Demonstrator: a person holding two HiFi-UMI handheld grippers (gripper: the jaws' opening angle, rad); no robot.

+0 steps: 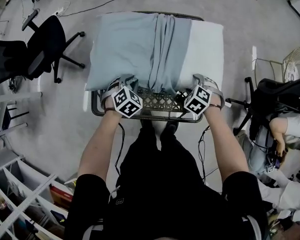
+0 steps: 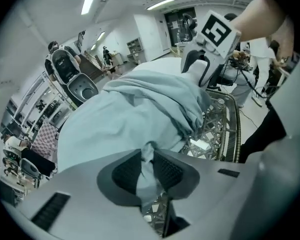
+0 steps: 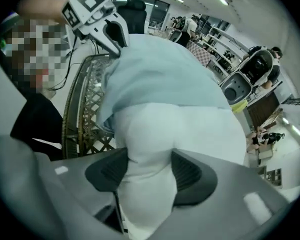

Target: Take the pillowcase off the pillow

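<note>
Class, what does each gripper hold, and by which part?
The left gripper pinches a fold of the pillowcase at its near edge; the right gripper clamps the bare pillow by its near edge.

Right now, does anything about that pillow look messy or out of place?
Yes: the pillowcase is bunched into folds mid-pillow, leaving the white pillow bare at the right end in the head view. It looks partly pulled off, not damaged.

Short black sleeves (image 1: 90,194), black clothes. Grey left tool (image 2: 147,156) and right tool (image 3: 149,156) have black ribbed pads (image 2: 127,171) and black-and-white marker cubes (image 1: 126,101).
</note>
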